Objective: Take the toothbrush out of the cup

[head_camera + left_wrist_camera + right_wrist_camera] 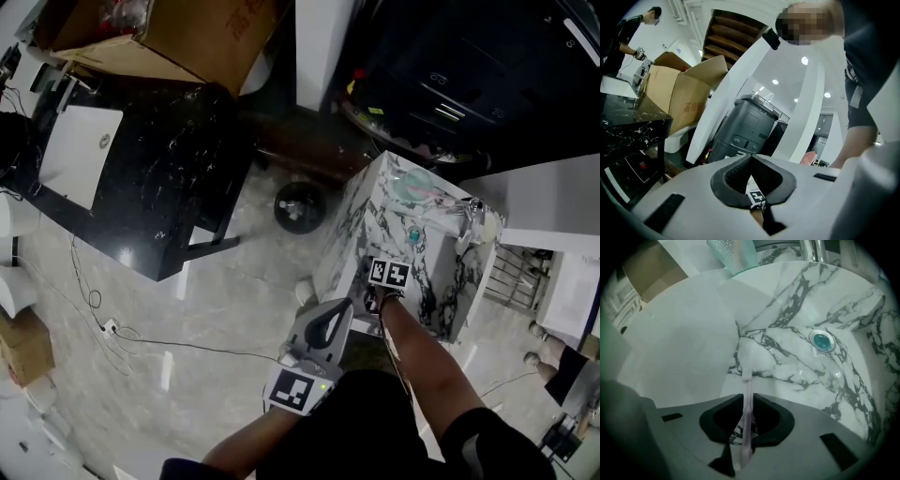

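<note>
Before me, the marble tabletop (787, 296) holds a basin with a teal drain (821, 341). A translucent cup (732, 254) stands on its rim.

Pale pink toothbrush (746, 399); grey-veined white marble sink (787, 348).

Looks like a showroom or test space: a freestanding sink (356, 225) under the right gripper (746, 401); box (187, 37), black table (159, 178) and loose floor cables (103, 328) left of the left gripper (751, 164).

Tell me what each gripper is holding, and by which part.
Right gripper: shut on the toothbrush, gripped by its handle, bristle head poking out past the jaws. Left gripper: shut, nothing in it.
</note>
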The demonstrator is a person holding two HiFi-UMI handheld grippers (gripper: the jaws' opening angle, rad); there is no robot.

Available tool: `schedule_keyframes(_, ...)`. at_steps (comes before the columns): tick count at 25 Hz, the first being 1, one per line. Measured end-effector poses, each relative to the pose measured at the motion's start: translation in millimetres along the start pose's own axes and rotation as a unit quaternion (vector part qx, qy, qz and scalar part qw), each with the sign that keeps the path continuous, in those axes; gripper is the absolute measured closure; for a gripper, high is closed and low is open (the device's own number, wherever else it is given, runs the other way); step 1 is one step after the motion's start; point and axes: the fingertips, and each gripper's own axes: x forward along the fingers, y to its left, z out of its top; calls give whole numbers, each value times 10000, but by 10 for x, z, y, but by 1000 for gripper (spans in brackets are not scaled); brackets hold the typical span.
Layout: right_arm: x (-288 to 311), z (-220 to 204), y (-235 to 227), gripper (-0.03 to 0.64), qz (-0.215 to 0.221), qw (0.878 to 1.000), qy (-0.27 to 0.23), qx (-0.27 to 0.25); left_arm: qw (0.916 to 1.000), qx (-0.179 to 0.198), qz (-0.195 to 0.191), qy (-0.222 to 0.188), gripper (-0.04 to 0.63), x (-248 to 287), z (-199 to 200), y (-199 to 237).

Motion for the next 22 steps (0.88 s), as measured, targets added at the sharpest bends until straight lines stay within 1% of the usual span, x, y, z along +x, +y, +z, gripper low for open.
schedule_keyframes(3,-40,22,-6,525,24,10000,-32,5,10000,-31,64,3,571,-23,-9,-3)
schedule_keyframes(6,-140,77,28,523,148,9997,-143,116,10000,-20,98,5,571,-35,-1,-28)
schedule_keyframes(11,-508,261,181,520,452,9973,-496,305,9995,316,40,66,571,-43,21,-114)
schedule_keyframes(16,-1107,409,327,517,691,9938,-860,169,9989,463,-58,-30,571,31,232,-386)
schedule_keyframes(20,-1725,504,485,517,955,9867,-1295,218,9977,648,-169,-48,571,72,394,-600)
schedule_keyframes(22,-2051,519,524,517,1020,9833,-1507,86,9971,726,-233,-24,571,102,436,-705)
